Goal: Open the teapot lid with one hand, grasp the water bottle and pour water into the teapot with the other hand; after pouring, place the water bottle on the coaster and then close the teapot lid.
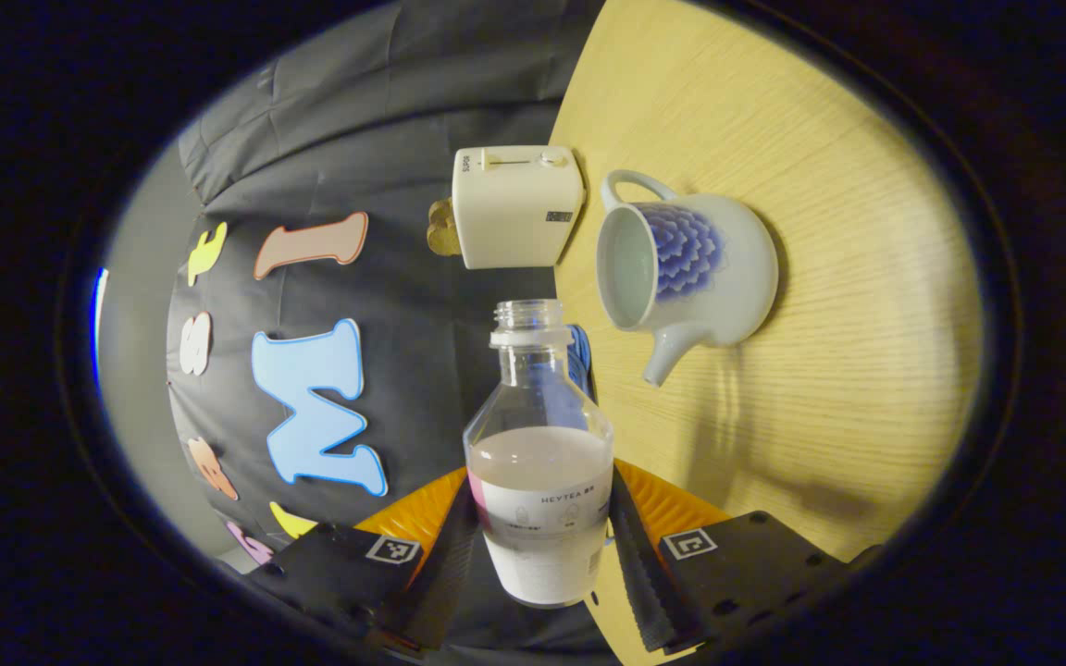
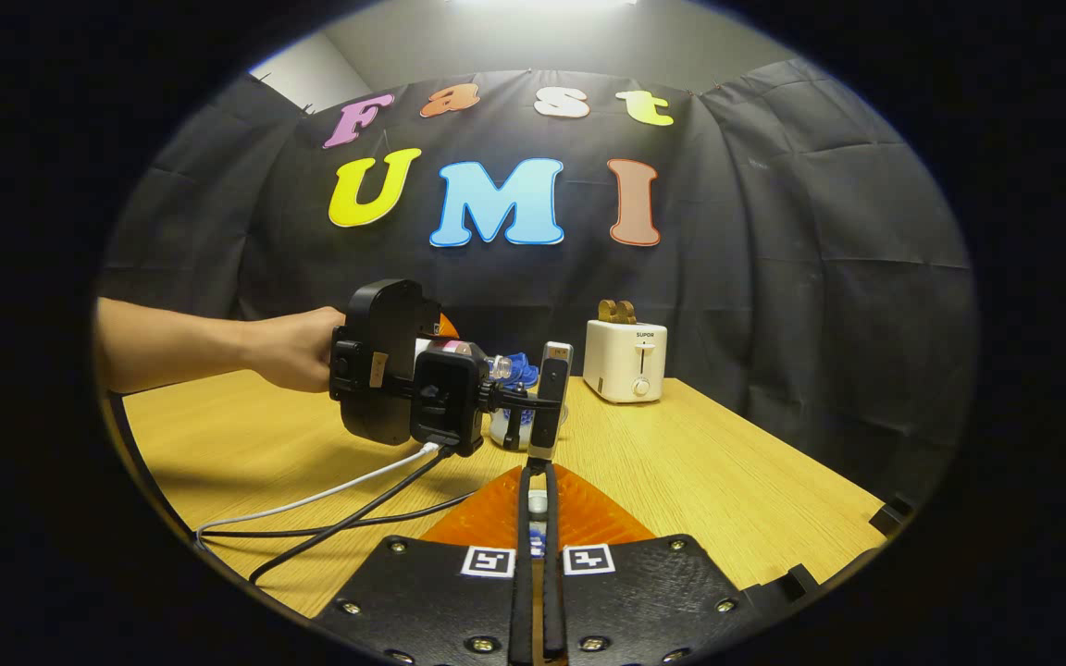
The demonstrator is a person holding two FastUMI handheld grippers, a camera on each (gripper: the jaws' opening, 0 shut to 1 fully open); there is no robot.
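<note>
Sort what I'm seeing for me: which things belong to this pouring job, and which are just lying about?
In the job:
- water bottle, uncapped, clamped in the left gripper
- teapot, lid off
- right gripper, closed on a small white piece, likely the teapot lid

Lying about:
- toaster with bread in it
- cables on the table

Left gripper [image 1: 542, 546] clamped, right gripper [image 2: 538, 504] closed.
</note>
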